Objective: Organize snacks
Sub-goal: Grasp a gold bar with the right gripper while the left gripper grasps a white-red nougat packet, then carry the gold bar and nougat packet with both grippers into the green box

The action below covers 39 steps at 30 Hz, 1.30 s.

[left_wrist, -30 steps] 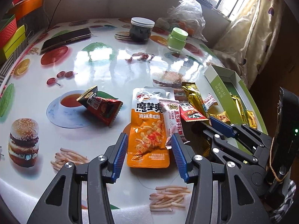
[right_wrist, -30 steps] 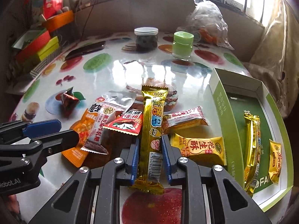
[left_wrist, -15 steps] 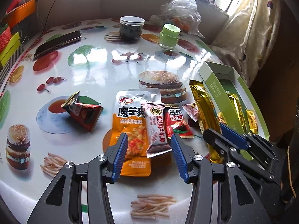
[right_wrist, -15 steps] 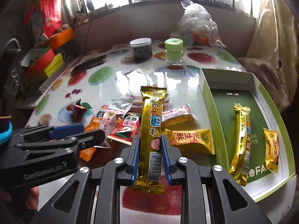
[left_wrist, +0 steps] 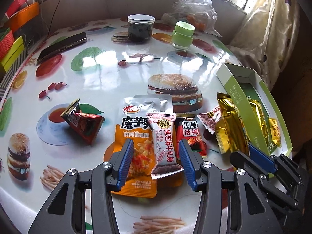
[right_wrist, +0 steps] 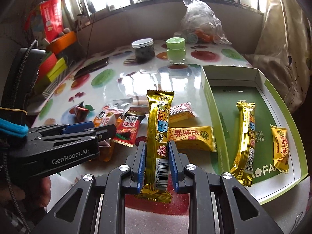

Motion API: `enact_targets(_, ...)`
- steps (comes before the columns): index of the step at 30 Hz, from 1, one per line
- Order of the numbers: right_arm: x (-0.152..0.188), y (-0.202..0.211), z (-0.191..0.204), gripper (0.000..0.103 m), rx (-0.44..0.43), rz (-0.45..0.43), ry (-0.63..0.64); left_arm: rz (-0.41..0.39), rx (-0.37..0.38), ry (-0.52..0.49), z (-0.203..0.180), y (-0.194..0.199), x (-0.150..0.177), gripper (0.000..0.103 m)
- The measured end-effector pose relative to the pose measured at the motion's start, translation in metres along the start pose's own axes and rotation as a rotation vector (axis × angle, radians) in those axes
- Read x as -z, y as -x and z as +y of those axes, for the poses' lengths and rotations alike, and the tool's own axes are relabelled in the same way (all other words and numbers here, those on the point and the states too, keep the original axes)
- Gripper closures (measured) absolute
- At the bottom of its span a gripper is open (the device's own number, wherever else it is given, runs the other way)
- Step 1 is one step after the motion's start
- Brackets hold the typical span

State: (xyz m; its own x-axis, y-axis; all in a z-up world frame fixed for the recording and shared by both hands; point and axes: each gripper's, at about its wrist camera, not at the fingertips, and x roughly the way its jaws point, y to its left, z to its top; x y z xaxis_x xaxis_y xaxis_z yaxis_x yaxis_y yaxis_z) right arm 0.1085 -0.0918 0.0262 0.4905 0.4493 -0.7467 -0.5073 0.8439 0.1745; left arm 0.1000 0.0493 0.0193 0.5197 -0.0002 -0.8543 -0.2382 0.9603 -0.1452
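Note:
My right gripper (right_wrist: 157,145) is shut on a long gold snack bar (right_wrist: 159,120), held above the table just left of the green open box (right_wrist: 208,105). Inside the box lie a second gold bar (right_wrist: 245,136) and a small yellow peanut packet (right_wrist: 280,148). My left gripper (left_wrist: 155,143) stands open over an orange konjac packet (left_wrist: 134,142). A white sesame candy (left_wrist: 163,142) lies between its jaws, untouched by the pads. Nearby lie a red plum packet (left_wrist: 190,134), a triangular red packet (left_wrist: 83,122), a yellow peanut packet (right_wrist: 193,136) and a red-and-white packet (right_wrist: 181,111).
At the back of the round printed table stand a dark jar (left_wrist: 140,27), a green jar (left_wrist: 183,36) and a plastic bag (left_wrist: 195,7). A phone (left_wrist: 62,44) lies at the back left near coloured boxes (left_wrist: 11,44). A curtain hangs at the right.
My left gripper has slid right over the packets, so the white candy now lies between its jaws. My right gripper has risen a little with the gold bar, and more of the box shows.

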Motion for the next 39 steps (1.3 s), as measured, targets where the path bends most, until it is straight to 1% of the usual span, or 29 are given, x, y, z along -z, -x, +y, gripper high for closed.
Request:
enact_targets(2,0.000,0.000,0.000,0.081,-0.002,-0.001,-0.002,-0.003,-0.003,-0.002,0.000,0.000,0.000,0.055)
enact_targets(3,0.001,0.000,0.000,0.081,-0.002,0.000,0.000,-0.003,-0.010,0.000,0.000,0.000,0.000,0.059)
enact_targets(5,0.001,0.000,0.000,0.081,-0.001,0.000,-0.001,-0.006,-0.019,-0.005,0.000,0.000,-0.001,0.062)
enact_targets(7,0.000,0.000,0.001,0.081,0.001,0.001,-0.002,-0.009,-0.024,-0.006,0.001,0.000,0.000,0.066)
enact_targets(9,0.000,0.000,0.001,0.081,0.003,0.001,-0.002,-0.016,-0.028,-0.007,0.002,0.000,0.000,0.073)
enact_targets(14,0.001,0.002,0.002,0.081,0.009,0.000,-0.001,-0.018,-0.015,-0.010,0.003,0.000,-0.002,0.082)
enact_targets(22,0.000,0.004,0.002,0.081,0.019,-0.001,-0.001,-0.022,0.003,-0.009,0.003,0.004,0.001,0.082)
enact_targets(31,-0.002,0.011,0.005,0.081,0.026,-0.021,0.002,-0.052,0.018,-0.011,0.003,0.018,-0.001,0.082)
enact_targets(39,-0.007,0.023,-0.001,0.081,0.051,-0.047,-0.001,-0.077,0.042,-0.037,-0.009,0.029,-0.004,0.082)
